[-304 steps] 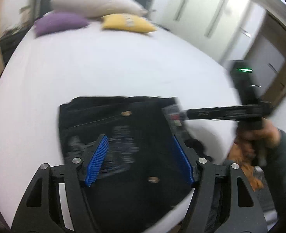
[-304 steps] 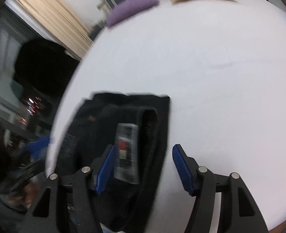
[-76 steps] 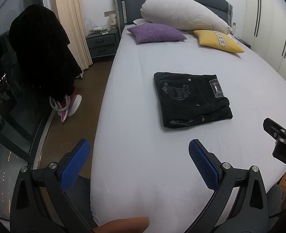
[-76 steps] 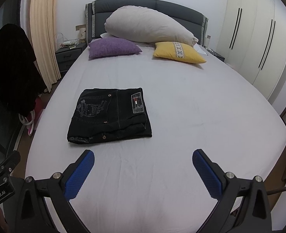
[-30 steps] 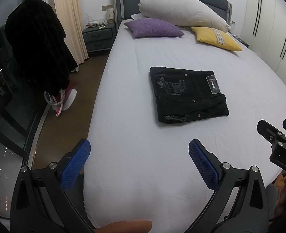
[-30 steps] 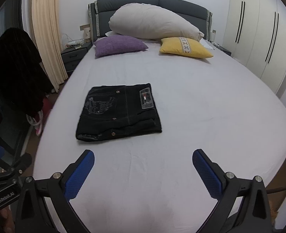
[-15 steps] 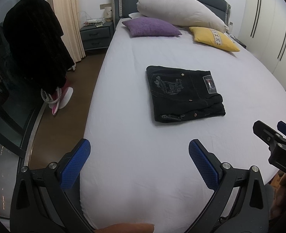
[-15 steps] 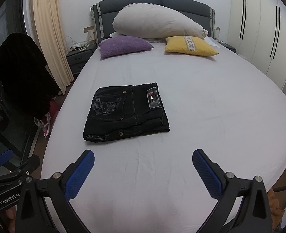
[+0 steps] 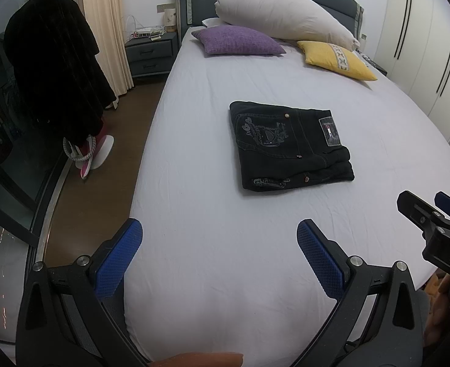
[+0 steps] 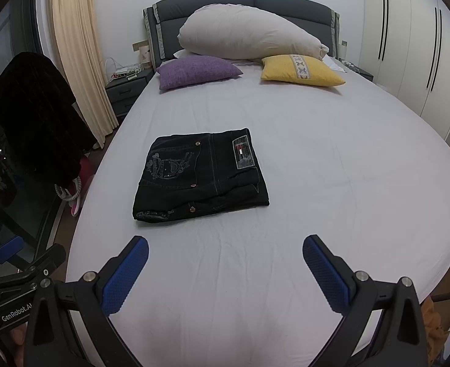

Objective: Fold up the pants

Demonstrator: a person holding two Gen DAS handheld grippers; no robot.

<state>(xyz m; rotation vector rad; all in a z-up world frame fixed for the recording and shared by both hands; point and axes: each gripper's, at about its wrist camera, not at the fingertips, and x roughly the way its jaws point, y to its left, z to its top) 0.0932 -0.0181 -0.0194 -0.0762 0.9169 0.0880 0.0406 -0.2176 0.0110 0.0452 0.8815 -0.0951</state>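
Writing on right gripper body: "DAS" was read in white on the black housing of the right gripper, seen at 3 o'clock in the left wrist view; the rest of the word was cut off by the frame edge.
Writing on left gripper body: "GenRobot.AI" was read on the housing of the left gripper, seen at 8 o'clock in the right wrist view.
Patch on pants: a rectangular grey waistband patch with a small red, white and dark flag mark was noted; no lettering on it could be made out.
Pocket print: a pale ornate emblem was seen on the back pocket; its wording was too small to read.
Pants, appearance: the pants were recorded as black denim, folded into a compact, roughly rectangular stack with layered edges showing along the near side and metal rivets visible.
Pants, location: they were found lying flat on the white sheet of the bed, left of centre, at about 11 o'clock from the right gripper's fingers and 1 o'clock from the left gripper's.
Left gripper: blue-padded fingers were held wide apart, nothing between them, above the foot of the bed, well apart from the pants.
Right gripper: fingers were likewise spread wide and empty, short of the pants.
Headboard end: a large beige pillow, a purple cushion and a yellow cushion were noted at 12 o'clock.
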